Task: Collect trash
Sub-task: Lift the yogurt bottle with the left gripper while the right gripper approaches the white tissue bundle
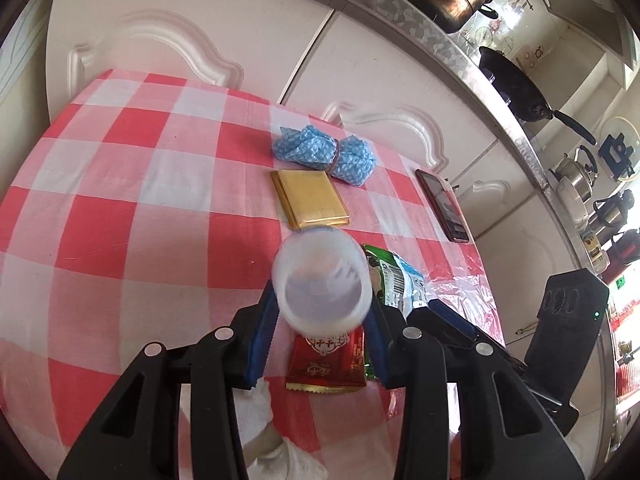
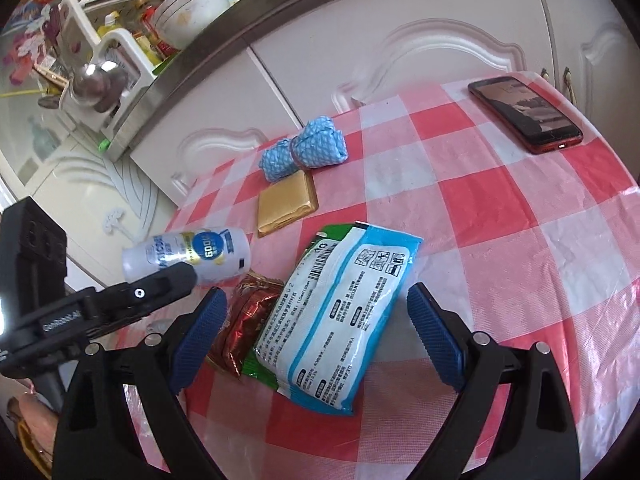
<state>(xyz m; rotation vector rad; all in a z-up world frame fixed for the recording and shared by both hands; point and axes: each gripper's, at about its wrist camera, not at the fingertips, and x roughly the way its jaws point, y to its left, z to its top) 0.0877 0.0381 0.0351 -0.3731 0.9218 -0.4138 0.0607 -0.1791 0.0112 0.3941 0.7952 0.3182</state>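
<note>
The left tongs (image 1: 322,328) pinch a small white plastic bottle (image 1: 322,280) by its sides, lifted clear of the bench (image 1: 120,200). To carry it off well, the grip should stay firm and level, since the smooth round bottle could slip. The right tongs (image 2: 316,336) stand spread wide, empty, over a white-and-blue wipes packet (image 2: 340,312); a red foil wrapper (image 2: 244,320) lies just beside their left pad. Beyond both tongs, on the red-checked cloth, lie a gold packet (image 1: 310,198), a blue cloth bundle (image 1: 324,154) and a phone (image 2: 526,114). White kitchen cupboards (image 1: 180,28) stand behind.
</note>
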